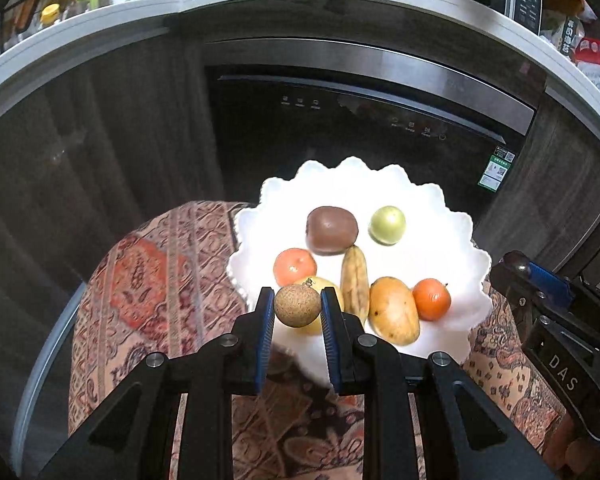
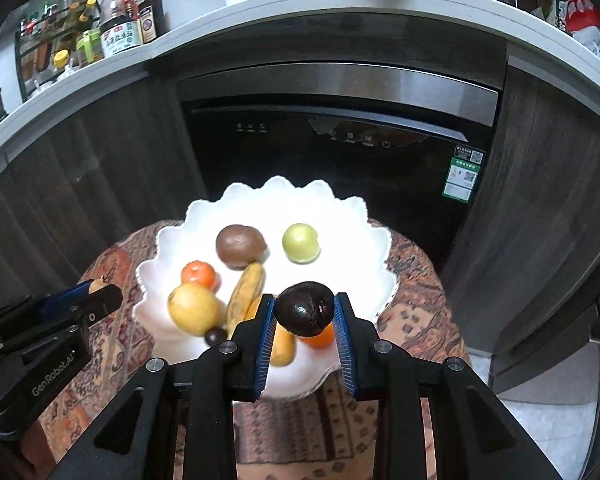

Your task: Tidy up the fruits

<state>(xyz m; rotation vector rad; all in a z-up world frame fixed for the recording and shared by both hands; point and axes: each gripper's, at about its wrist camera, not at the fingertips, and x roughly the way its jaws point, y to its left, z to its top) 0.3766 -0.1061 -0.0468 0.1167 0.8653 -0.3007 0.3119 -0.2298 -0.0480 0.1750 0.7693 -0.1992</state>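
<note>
My left gripper (image 1: 297, 305) is shut on a small round tan longan (image 1: 297, 305), held above the near rim of a white scalloped plate (image 1: 440, 216). My right gripper (image 2: 305, 309) is shut on a dark shiny plum (image 2: 305, 309) over the same plate (image 2: 352, 216). On the plate lie a brown kiwi (image 1: 332, 230), a green fruit (image 1: 387, 225), an orange tangerine (image 1: 295, 266), a small banana (image 1: 355, 284), a mango (image 1: 394, 309), another orange fruit (image 1: 431, 299) and a yellow fruit (image 2: 194, 308). A tiny dark berry (image 2: 215, 336) sits beside the yellow fruit.
The plate rests on a small table with a patterned cloth (image 1: 152, 280). Behind it stands a dark built-in appliance (image 1: 360, 136) under a white counter (image 1: 100, 28) with bottles (image 2: 120, 28). The other gripper shows at each view's edge: the right one (image 1: 540, 280), the left one (image 2: 96, 300).
</note>
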